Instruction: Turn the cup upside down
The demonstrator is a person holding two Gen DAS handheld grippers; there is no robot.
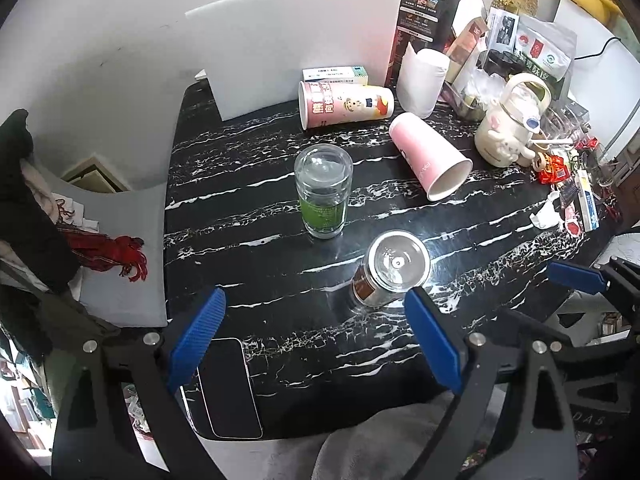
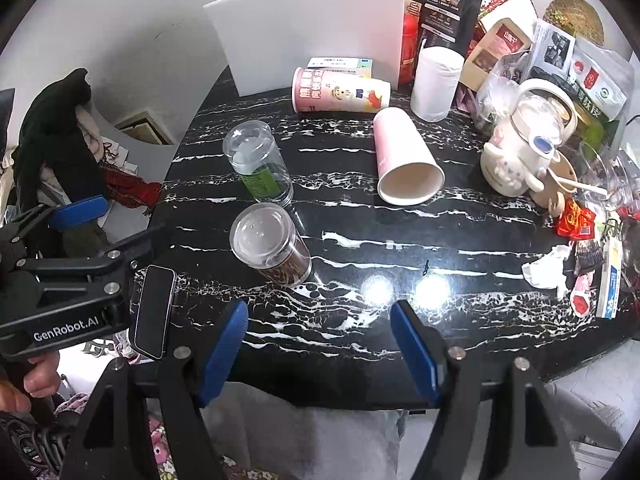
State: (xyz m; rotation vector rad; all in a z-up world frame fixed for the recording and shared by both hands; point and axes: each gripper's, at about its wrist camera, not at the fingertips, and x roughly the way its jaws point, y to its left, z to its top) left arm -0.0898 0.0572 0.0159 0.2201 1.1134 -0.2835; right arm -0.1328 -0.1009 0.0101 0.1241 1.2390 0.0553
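Two clear cups stand upside down on the black marbled table: one with a green label and one with a brown label. A plain pink paper cup lies on its side, mouth toward me. A printed pink cup lies on its side behind it. My left gripper is open and empty near the front edge; the brown-label cup is just beyond its right finger. My right gripper is open and empty over the front edge.
A white board leans at the back. A white paper roll, a cream kettle-shaped mug, packets and wrappers crowd the right side. A phone lies at the front left edge. The left gripper body shows at the right view's left.
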